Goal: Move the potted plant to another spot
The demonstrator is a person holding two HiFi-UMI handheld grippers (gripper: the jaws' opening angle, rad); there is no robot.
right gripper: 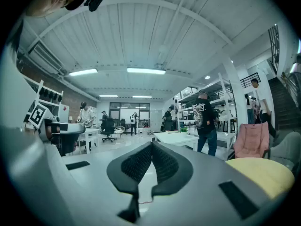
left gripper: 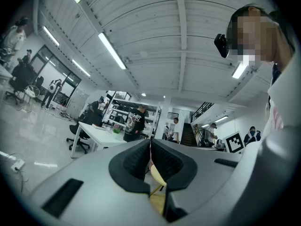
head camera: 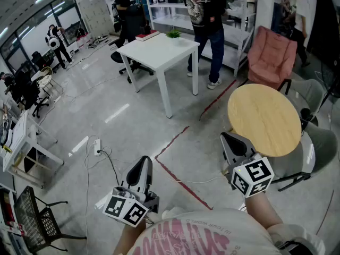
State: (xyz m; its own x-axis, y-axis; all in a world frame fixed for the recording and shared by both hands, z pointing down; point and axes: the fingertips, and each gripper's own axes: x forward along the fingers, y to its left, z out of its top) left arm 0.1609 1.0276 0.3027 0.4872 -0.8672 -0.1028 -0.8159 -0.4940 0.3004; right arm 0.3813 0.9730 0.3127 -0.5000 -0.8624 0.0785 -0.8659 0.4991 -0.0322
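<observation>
Both your grippers are empty: left gripper (head camera: 144, 163) has its jaws pressed together, and so does the right gripper (head camera: 228, 138). You hold the 2 near you, over the floor. Potted plant (head camera: 173, 34) sits at the far side of the white table (head camera: 159, 52), well apart from both. Round wooden table (head camera: 264, 118) is just right of your right gripper.

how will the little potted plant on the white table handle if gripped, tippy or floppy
The potted plant looks small against the white table, so it is probably light. Its leaves spread low and wide, so they would likely bend if squeezed; gripping the pot seems safer. The pot is too small here to judge slipperiness.
</observation>
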